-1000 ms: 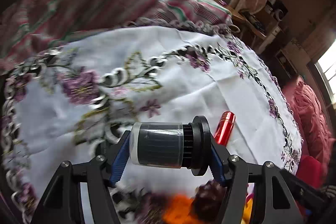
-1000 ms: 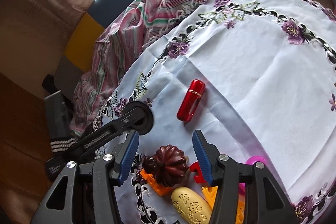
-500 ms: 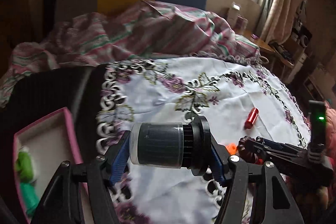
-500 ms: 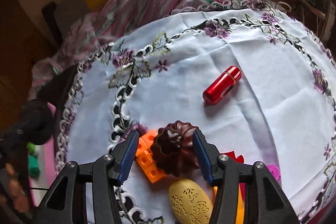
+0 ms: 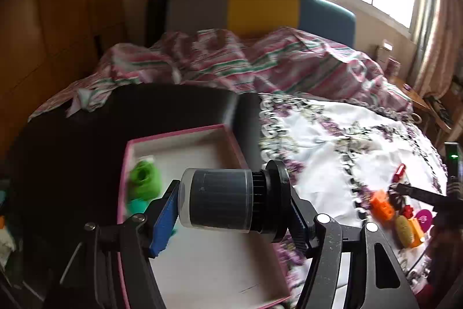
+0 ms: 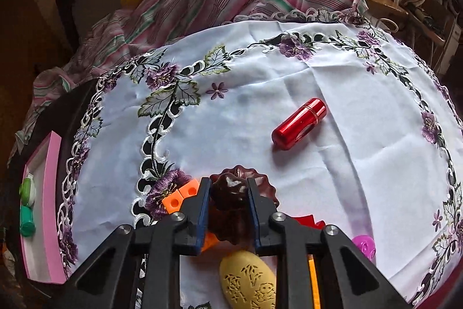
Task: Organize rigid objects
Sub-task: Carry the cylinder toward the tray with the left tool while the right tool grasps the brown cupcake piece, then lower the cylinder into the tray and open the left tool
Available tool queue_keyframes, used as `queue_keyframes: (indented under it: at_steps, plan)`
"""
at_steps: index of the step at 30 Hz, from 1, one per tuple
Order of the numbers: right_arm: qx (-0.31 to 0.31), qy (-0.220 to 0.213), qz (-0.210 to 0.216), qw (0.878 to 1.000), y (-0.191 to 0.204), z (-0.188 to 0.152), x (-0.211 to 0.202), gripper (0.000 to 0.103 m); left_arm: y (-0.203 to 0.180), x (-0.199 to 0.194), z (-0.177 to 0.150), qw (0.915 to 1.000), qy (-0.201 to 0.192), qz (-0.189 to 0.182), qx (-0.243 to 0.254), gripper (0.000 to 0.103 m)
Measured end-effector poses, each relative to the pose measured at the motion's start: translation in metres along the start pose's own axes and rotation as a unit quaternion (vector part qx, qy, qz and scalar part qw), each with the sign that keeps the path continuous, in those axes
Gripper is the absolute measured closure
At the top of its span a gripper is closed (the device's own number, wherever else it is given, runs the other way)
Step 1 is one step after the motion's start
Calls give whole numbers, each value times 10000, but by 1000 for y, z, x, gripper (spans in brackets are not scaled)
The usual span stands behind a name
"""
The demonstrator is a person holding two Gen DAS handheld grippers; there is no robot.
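Observation:
My left gripper is shut on a dark cylindrical jar with a black ribbed cap, held sideways above the pink-rimmed box. The box holds a green item and a teal one. My right gripper is shut on a dark brown fluted piece over the embroidered tablecloth. A red metal tube lies further out. Orange blocks, a yellow carved oval and a pink disc lie around the right gripper.
The pink box also shows at the left edge of the right wrist view, on a dark surface beside the table. A striped blanket covers the bed behind. A wooden desk stands at the far right.
My left gripper swung left with the jar, from over the tablecloth to above the pink box. My right gripper closed on the brown fluted piece.

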State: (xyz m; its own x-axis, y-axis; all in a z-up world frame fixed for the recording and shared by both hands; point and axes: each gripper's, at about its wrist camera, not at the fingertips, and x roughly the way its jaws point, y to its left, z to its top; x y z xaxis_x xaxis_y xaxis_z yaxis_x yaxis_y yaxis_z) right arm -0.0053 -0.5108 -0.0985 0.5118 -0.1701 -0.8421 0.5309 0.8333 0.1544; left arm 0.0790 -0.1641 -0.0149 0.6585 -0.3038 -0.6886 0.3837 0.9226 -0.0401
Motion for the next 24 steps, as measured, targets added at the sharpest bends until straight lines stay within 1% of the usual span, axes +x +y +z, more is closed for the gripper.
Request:
queue_keyframes:
  at_steps: [7, 14, 19, 22, 24]
  plan:
    - [-332, -124, -217, 9991, 13, -1, 0, 81, 49, -7, -24, 9988, 83, 420, -226, 36]
    - [-588, -246, -163, 9978, 24, -2, -2, 81, 93, -3, -53, 9952, 318, 763, -526, 36]
    - [-634, -297, -74, 9975, 27, -2, -4, 81, 107, 3, -70, 9943, 420, 760, -614, 36]
    - [-592, -279, -52, 9978, 25, -1, -3, 81, 109, 13, -79, 9940, 567, 703, -624, 36]
    - [-572, -282, -38, 9980, 24, -1, -3, 81, 108, 17, -80, 9940, 594, 688, -614, 36]
